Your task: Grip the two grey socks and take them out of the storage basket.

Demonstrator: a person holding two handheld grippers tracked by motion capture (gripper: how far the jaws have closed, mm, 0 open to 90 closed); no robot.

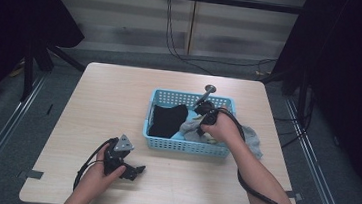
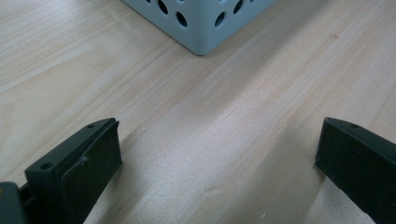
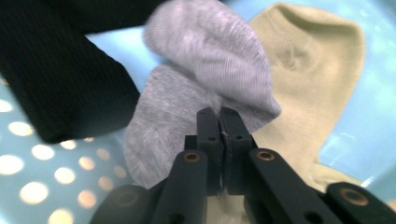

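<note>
The grey sock (image 3: pixel 205 93) lies pinched between the right gripper (image 3: pixel 219 116) jaws.

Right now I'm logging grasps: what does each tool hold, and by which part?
The right tool is shut on the grey sock, pinching a fold at its edge. The left tool holds nothing.

You see the counter (image 1: pixel 119 101) evenly lit from overhead against dim, near-black surroundings in the high view, while the right gripper view shows the grey sock (image 3: pixel 187 116) and black cloth (image 3: pixel 60 79) soft and blurred at close range.
</note>
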